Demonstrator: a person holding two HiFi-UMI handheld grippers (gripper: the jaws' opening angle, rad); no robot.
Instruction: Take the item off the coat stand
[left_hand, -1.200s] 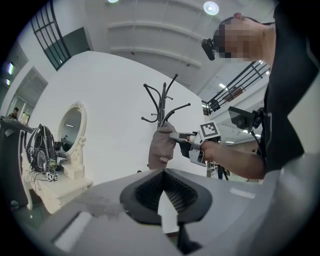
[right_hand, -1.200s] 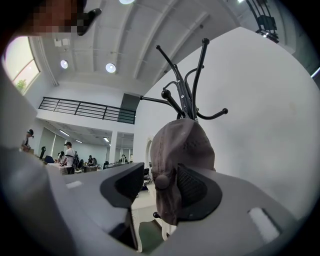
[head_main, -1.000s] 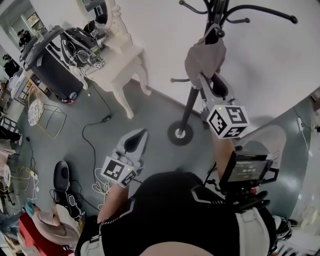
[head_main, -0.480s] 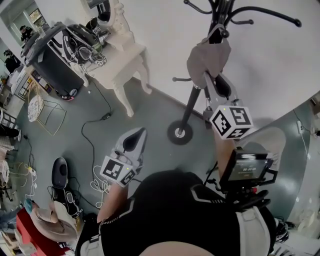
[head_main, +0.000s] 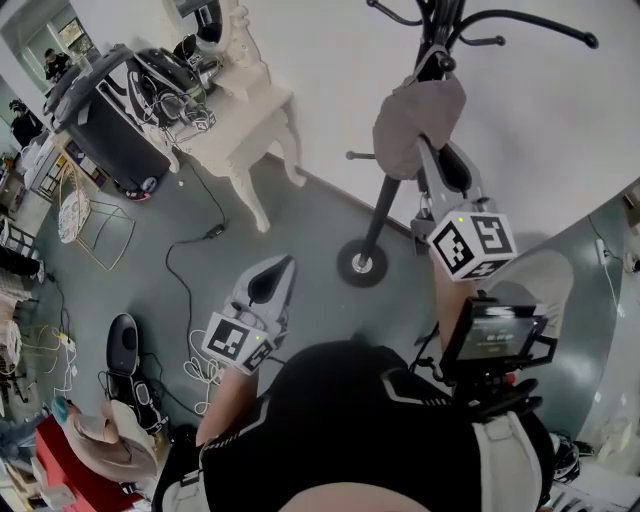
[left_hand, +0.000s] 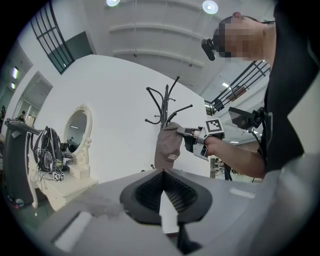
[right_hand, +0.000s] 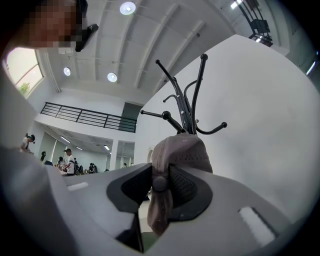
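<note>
The cap (head_main: 418, 125), a grey-brown one, hangs high on the black stand (head_main: 385, 200) at about 1 o'clock in the head view, its upper edge against the pole just below the curved hooks; whether it is caught on a hook cannot be told. The right gripper (head_main: 428, 150) reaches up to it from 5 o'clock, and its fingers have just been closing: in the right gripper view they are clamped on a fold of the cap (right_hand: 180, 152), with the cap's top button between the pads and loose fabric hanging down toward 6 o'clock below the right gripper (right_hand: 160, 182). The stand (right_hand: 189, 112) rises behind the cap toward 12 o'clock there. The left gripper (head_main: 283, 265) is held low, near 7 o'clock of the stand's round foot and well apart from the cap, pointing toward 1 o'clock. In the left gripper view its fingers are together at the tips with nothing between them (left_hand: 163, 175), and beyond them, at 12 o'clock, the cap (left_hand: 168, 147) shows with small pale lettering on its side, the right gripper (left_hand: 185, 132) touching it from 3 o'clock and the stand (left_hand: 163, 107) above. At 11 o'clock in the head view a white surface (head_main: 250, 125) with carved legs stands against the wall, and a black cable (head_main: 180, 270) trails over the grey floor (head_main: 300, 230) at 9 o'clock.
</note>
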